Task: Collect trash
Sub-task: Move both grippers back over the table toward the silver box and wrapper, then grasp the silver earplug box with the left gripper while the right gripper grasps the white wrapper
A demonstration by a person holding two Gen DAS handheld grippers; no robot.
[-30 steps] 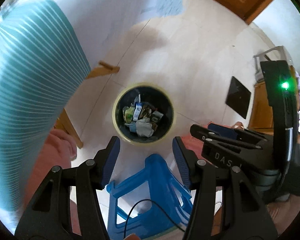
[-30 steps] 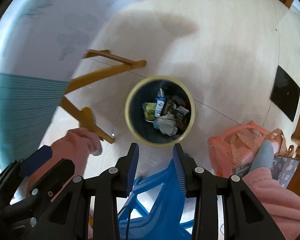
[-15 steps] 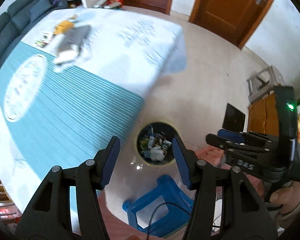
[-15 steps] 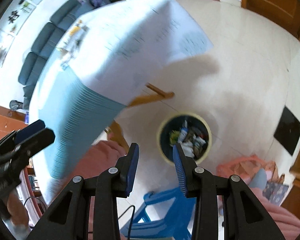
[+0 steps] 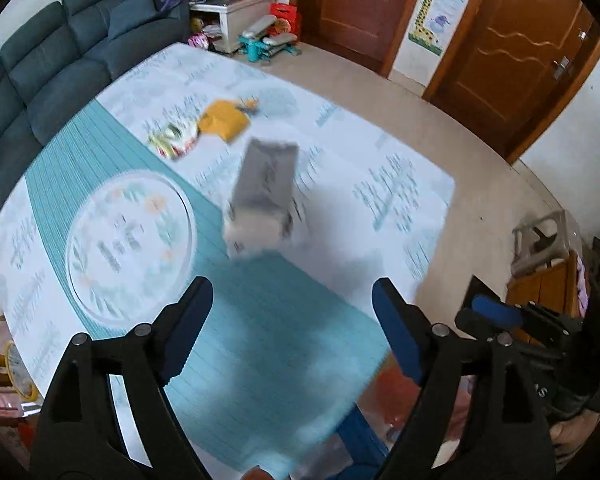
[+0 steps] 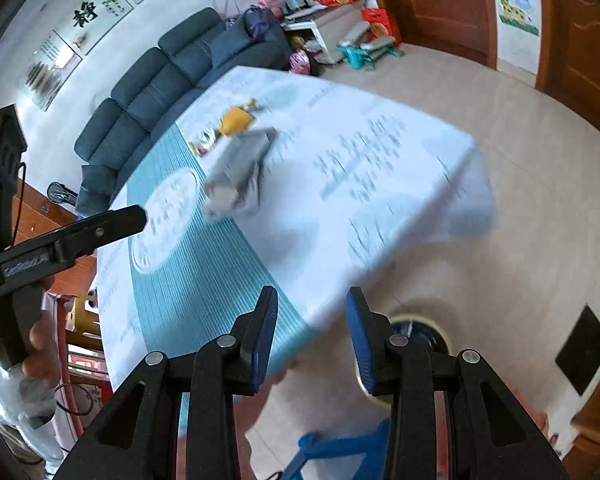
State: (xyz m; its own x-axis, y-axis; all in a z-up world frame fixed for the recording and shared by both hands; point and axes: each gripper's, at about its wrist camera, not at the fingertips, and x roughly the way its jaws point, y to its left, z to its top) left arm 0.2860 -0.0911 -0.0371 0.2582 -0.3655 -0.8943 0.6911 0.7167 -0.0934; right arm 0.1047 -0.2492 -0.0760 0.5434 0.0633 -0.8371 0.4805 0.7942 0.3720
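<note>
While hanging over the table (image 5: 400, 208), left gripper (image 5: 292, 332) opening with nothing between, right gripper (image 6: 311, 336) parted and empty; grey carton (image 5: 266, 184), yellow wrapper (image 5: 224, 122) near table middle

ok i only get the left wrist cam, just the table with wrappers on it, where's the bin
Observer: The bin is on the floor beside the table, partly hidden behind one finger of the right gripper.
Operator: is that gripper carrying anything
Observer: No. In its own view its jaws stand apart with nothing between them.
</note>
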